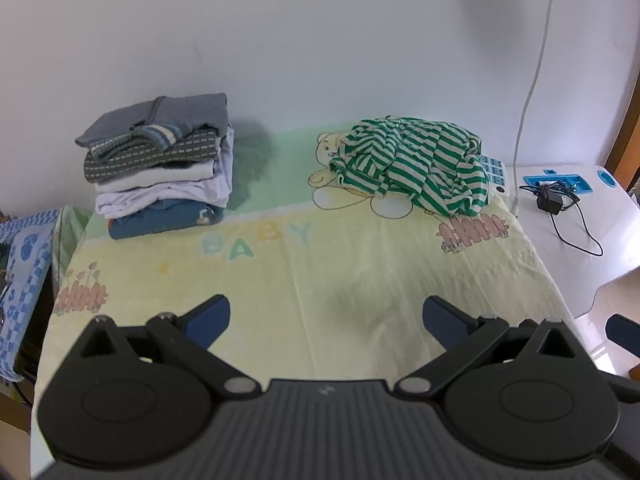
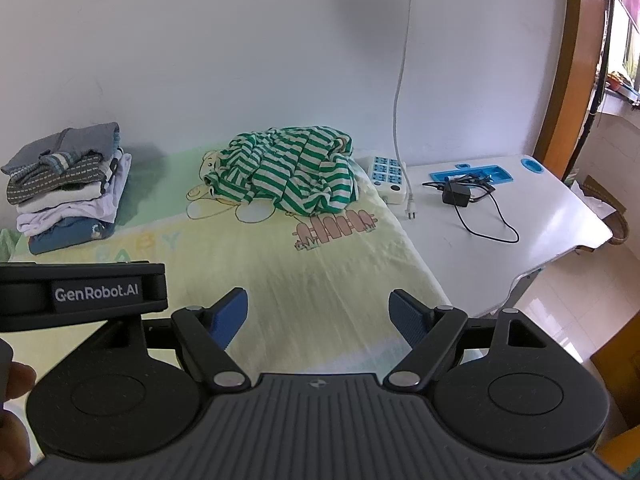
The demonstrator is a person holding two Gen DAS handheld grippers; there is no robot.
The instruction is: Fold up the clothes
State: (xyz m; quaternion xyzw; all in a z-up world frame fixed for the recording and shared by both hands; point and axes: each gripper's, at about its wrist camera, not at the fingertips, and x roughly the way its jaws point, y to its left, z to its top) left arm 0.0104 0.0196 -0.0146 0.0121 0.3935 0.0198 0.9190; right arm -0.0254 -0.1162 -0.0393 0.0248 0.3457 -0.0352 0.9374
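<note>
At the far left of the bench (image 1: 360, 280), near the wall, stands a stack of folded clothes (image 1: 160, 164), probably kept there so the middle stays free for folding. The cloth with the word "BABY" (image 1: 256, 240) lies flat over the bench, bare in the centre. Further right, well apart from the stack, a green striped garment (image 1: 416, 160) lies crumpled in a heap, not folded. The left gripper (image 1: 326, 320) and the right gripper (image 2: 318, 316) both hover above the near part, jaws wide apart and holding nothing. On the right, a power strip (image 2: 386, 178) and a charger (image 2: 456, 196).

Bed (image 1: 360, 272): folded stack (image 1: 160, 168), striped garment (image 1: 416, 164).
</note>
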